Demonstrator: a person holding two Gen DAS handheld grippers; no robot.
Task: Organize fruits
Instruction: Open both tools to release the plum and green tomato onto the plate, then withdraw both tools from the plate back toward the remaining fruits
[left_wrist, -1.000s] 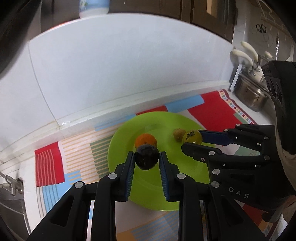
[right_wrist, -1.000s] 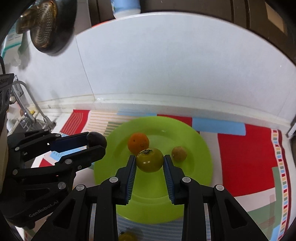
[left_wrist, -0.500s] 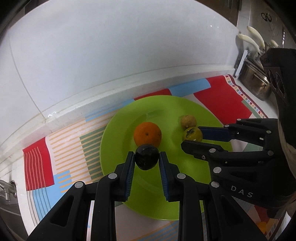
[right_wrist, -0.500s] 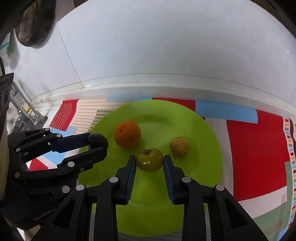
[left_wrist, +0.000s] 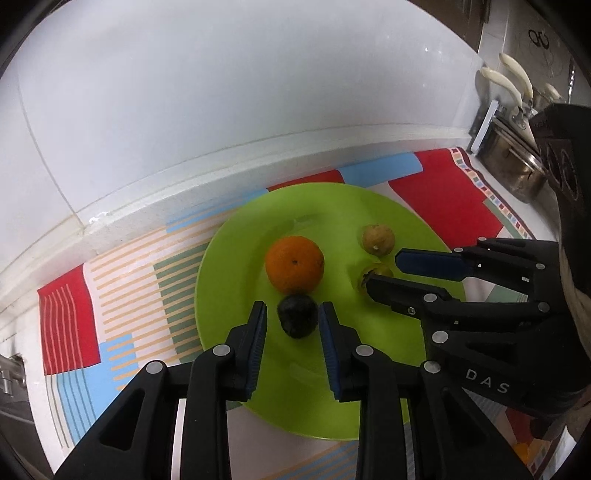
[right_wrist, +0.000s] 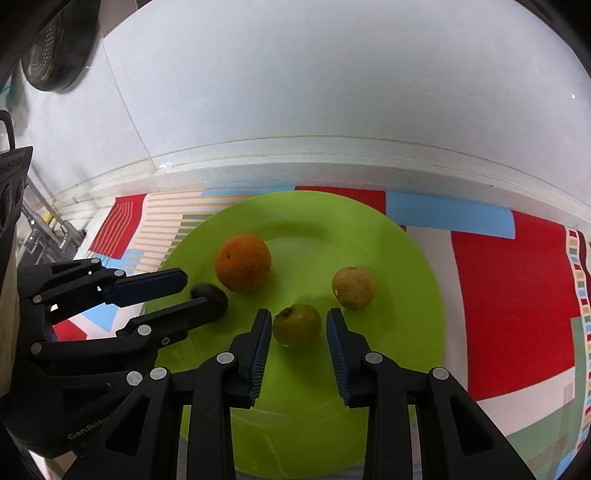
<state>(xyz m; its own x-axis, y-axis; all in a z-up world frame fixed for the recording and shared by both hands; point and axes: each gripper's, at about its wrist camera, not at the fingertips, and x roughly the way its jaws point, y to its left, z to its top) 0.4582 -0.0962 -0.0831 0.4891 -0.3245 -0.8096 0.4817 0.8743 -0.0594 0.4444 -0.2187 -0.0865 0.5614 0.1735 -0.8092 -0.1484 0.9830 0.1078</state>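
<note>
A lime green plate (left_wrist: 236, 258) (right_wrist: 399, 266) holds an orange (left_wrist: 294, 264) (right_wrist: 243, 263) and a small brown fruit (left_wrist: 378, 239) (right_wrist: 353, 287). A dark plum (left_wrist: 297, 320) lies on the plate between the blue pads of my left gripper (left_wrist: 291, 310), whose jaws are opening, with a gap on each side. A yellow-green fruit (right_wrist: 297, 325) rests on the plate between the pads of my right gripper (right_wrist: 297, 314), which stand slightly clear of it. Each gripper shows in the other's view, the right gripper (left_wrist: 382, 271) and the left gripper (right_wrist: 203, 291).
The plate sits on a mat (left_wrist: 443, 192) (right_wrist: 517, 280) of red, blue and striped patches, against a white tiled wall. A steel pot (left_wrist: 517, 173) and knife handles (left_wrist: 502, 81) stand at the right. A strainer (right_wrist: 55, 55) hangs at the upper left.
Both grippers sank closer to the plate. Their pads, pressed on the plum and the yellow-green fruit before, have parted a little, and both fruits now rest on the plate.
</note>
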